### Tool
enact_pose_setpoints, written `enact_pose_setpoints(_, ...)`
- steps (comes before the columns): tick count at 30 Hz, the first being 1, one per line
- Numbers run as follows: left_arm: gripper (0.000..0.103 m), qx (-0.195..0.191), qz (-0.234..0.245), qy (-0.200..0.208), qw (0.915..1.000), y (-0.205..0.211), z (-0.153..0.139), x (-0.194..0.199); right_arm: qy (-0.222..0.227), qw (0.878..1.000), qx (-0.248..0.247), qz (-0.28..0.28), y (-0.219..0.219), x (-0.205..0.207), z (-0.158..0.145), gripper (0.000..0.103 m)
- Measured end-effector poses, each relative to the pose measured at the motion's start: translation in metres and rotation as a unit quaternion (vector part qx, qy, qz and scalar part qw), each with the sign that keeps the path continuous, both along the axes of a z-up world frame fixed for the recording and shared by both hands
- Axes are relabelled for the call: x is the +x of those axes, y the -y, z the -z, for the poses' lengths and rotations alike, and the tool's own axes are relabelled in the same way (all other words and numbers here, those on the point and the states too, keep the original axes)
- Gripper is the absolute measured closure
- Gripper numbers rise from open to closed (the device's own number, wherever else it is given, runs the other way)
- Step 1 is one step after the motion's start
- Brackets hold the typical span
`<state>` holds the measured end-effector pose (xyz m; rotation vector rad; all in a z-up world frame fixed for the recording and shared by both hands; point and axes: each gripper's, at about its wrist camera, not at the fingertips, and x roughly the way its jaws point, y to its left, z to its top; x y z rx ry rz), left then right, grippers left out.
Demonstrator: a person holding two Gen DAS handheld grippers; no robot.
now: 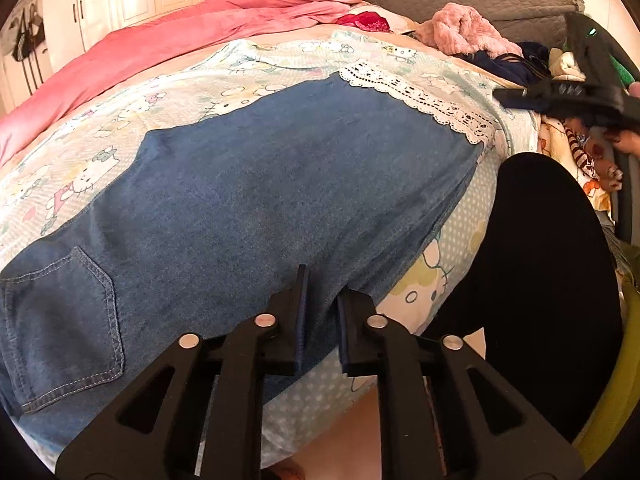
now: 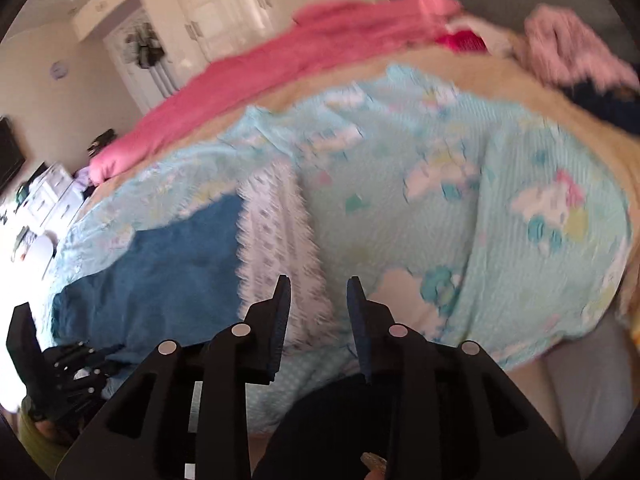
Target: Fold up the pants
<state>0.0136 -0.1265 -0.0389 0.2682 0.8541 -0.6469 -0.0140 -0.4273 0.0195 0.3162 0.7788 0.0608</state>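
Left wrist view: your left gripper point(image 1: 323, 294) is hovering over the near edge of the jeans point(image 1: 280, 184), fingers a narrow gap apart, pinching nothing. The jeans are lying flat on the cartoon bedsheet point(image 1: 80, 152), back pocket point(image 1: 64, 320) at left, lace hem point(image 1: 424, 96) far right, near your other tool. Looks like one fold is already laid.

Right wrist view, blurry: your right gripper point(image 2: 319, 300) is sitting over the lace hem point(image 2: 276, 232), fingers parted, empty. The jeans point(image 2: 160, 264) are lying to its left.

You're likely starting the next fold, so you'll be needing to close on the hem end and carry it toward the pocket end.
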Motion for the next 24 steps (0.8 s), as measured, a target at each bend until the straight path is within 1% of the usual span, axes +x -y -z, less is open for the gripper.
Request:
enact_pose_setpoints(1, 0.077, -0.001, 0.002, -0.001, 1.0000, 0.001, -0.001, -0.001, 0.004, 1.000, -0.005, -0.021, -0.009, 0.001, -0.003, 0.071)
enact_pose_setpoints(2, 0.069, -0.003, 0.004, -0.003, 1.0000, 0.000, -0.003, -0.004, 0.005, 0.999, -0.008, -0.041, -0.017, 0.002, -0.005, 0.064)
enact_pose_setpoints(3, 0.064, -0.005, 0.004, -0.002, 1.0000, -0.002, -0.006, -0.008, 0.005, 0.997, -0.011, -0.074, -0.033, 0.006, -0.006, 0.062)
enact_pose_setpoints(4, 0.064, -0.010, 0.002, -0.002, 0.9999, -0.005, -0.008, -0.011, 0.002, 0.995, -0.013, -0.096, -0.044, 0.009, -0.005, 0.060)
enact_pose_setpoints(5, 0.062, -0.024, -0.004, -0.006, 0.9997, -0.013, -0.013, -0.014, -0.004, 0.993, -0.017, -0.117, -0.055, 0.013, -0.002, 0.059)
enact_pose_setpoints(6, 0.056, -0.035, -0.014, -0.007, 0.9992, -0.021, -0.018, -0.016, -0.018, 0.989, -0.027, -0.142, -0.068, 0.020, 0.004, 0.054)
enact_pose_setpoints(7, 0.048, -0.051, -0.039, -0.007, 0.9979, -0.037, -0.024, -0.017, -0.041, 0.986, -0.040, -0.158, -0.080, 0.026, 0.014, 0.051)
enact_pose_setpoints(8, 0.045, -0.060, -0.060, -0.006, 0.9964, -0.049, -0.029, -0.018, -0.072, 0.981, -0.057, -0.170, -0.090, 0.032, 0.027, 0.051)
enact_pose_setpoints(9, 0.042, -0.071, -0.091, -0.005, 0.9933, -0.067, -0.034, -0.018, -0.095, 0.978, -0.069, -0.174, -0.094, 0.037, 0.036, 0.051)
enact_pose_setpoints(10, 0.039, -0.078, -0.128, -0.003, 0.9887, -0.088, -0.039, -0.017, -0.114, 0.975, -0.085, -0.171, -0.098, 0.039, 0.047, 0.050)
enact_pose_setpoints(11, 0.038, -0.078, -0.158, 0.002, 0.9844, -0.103, -0.042, -0.017, -0.109, 0.975, -0.090, -0.171, -0.100, 0.037, 0.049, 0.050)
enact_pose_setpoints(12, 0.036, -0.070, -0.203, 0.012, 0.9766, -0.123, -0.046, -0.017, -0.094, 0.976, -0.092, -0.175, -0.102, 0.032, 0.045, 0.049)
enact_pose_setpoints(13, 0.032, -0.060, -0.244, 0.022, 0.9676, -0.142, -0.049, -0.016, -0.083, 0.977, -0.082, -0.181, -0.102, 0.029, 0.041, 0.049)
enact_pose_setpoints(14, 0.029, -0.056, -0.270, 0.028, 0.9607, -0.154, -0.050, -0.015, -0.067, 0.977, -0.066, -0.190, -0.104, 0.026, 0.036, 0.049)
enact_pose_setpoints(15, 0.022, -0.050, -0.305, 0.031, 0.9503, -0.168, -0.050, -0.012, -0.050, 0.976, -0.046, -0.205, -0.106, 0.023, 0.029, 0.049)
enact_pose_setpoints(16, 0.020, -0.046, -0.325, 0.030, 0.9440, -0.176, -0.050, -0.009, -0.044, 0.975, -0.045, -0.215, -0.110, 0.023, 0.025, 0.047)
enact_pose_setpoints(17, 0.020, -0.039, -0.350, 0.028, 0.9355, -0.186, -0.048, -0.004, -0.040, 0.974, -0.049, -0.219, -0.113, 0.023, 0.023, 0.047)
enact_pose_setpoints(18, 0.020, -0.031, -0.360, 0.027, 0.9321, -0.190, -0.046, 0.000, -0.038, 0.972, -0.058, -0.225, -0.120, 0.025, 0.023, 0.047)
enact_pose_setpoints(20, 0.020, -0.009, -0.369, 0.023, 0.9289, -0.192, -0.039, 0.010, -0.053, 0.968, -0.063, -0.236, -0.126, 0.032, 0.029, 0.047)
enact_pose_setpoints(22, 0.020, 0.016, -0.383, 0.010, 0.9235, -0.196, -0.028, 0.019, -0.107, 0.961, -0.072, -0.243, -0.135, 0.041, 0.049, 0.047)
enact_pose_setpoints(23, 0.020, 0.015, -0.397, -0.003, 0.9178, -0.202, -0.023, 0.023, -0.114, 0.960, -0.077, -0.243, -0.135, 0.038, 0.053, 0.047)
enact_pose_setpoints(24, 0.020, 0.007, -0.408, -0.009, 0.9129, -0.208, -0.021, 0.025, -0.106, 0.961, -0.077, -0.243, -0.134, 0.036, 0.054, 0.046)
